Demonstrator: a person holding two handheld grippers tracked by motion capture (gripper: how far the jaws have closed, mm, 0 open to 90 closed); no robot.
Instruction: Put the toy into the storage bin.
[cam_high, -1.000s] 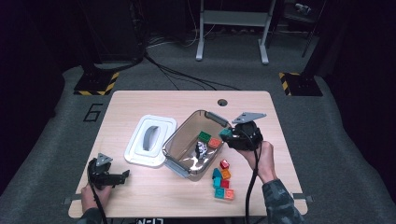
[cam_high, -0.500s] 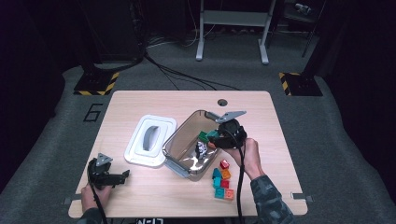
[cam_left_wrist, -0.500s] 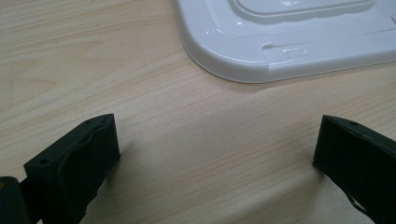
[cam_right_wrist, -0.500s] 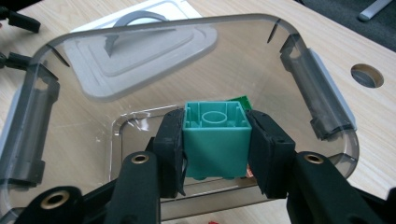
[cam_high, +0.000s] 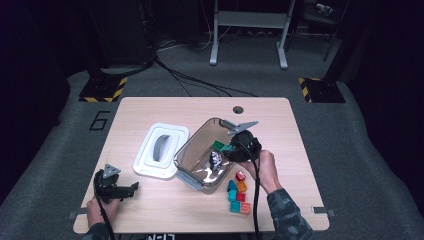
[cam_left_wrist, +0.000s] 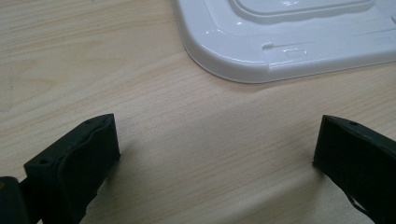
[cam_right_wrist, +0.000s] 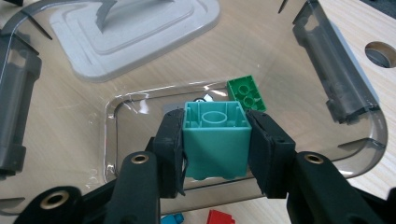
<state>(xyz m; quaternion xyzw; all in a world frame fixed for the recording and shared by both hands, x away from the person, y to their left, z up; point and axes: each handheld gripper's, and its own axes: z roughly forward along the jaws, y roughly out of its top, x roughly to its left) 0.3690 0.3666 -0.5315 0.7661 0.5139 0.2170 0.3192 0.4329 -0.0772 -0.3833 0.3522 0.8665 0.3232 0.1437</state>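
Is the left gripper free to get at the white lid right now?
Probably yes: the left gripper is open and holds nothing, and bare table lies between it and the white lid.

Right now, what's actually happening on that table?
A person is sorting toy blocks into the clear bin. The right gripper is shut on a teal block, held over the bin, where a green block already lies. More blocks wait on the table beside the bin. The left gripper is open over bare wood near the white lid.
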